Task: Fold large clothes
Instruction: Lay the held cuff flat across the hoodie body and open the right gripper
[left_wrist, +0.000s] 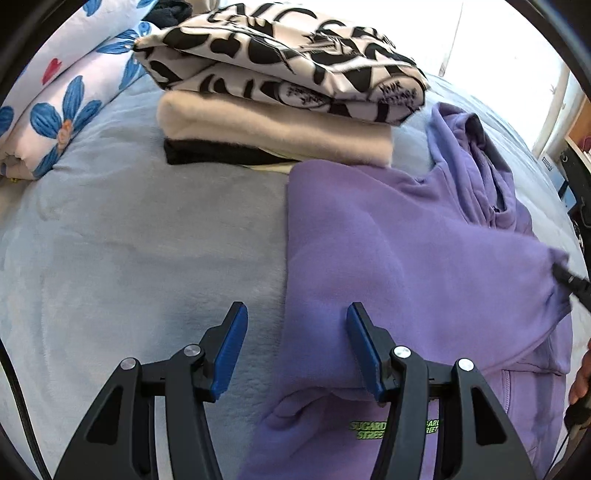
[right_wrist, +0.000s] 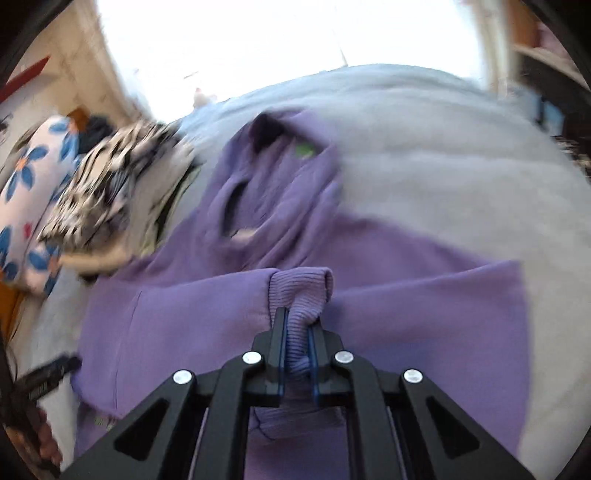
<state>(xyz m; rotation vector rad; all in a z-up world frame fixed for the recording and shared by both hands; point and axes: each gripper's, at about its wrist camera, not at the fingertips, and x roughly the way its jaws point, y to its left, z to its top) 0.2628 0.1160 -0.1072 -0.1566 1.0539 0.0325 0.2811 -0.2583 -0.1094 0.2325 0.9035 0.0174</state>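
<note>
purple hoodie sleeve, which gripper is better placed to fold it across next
Right. The right gripper is shut on the ribbed cuff of the purple hoodie; the left gripper is open, holding nothing.

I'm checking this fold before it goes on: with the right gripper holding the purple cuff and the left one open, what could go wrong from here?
1. The right gripper pinches only the ribbed cuff; a hard pull could slip it free.
2. The left gripper is open and holds nothing, so the purple hoodie may drag across the blue blanket instead of folding.
3. The hoodie's top edge lies against the folded stack; a wide sleeve swing might disturb it.
</note>
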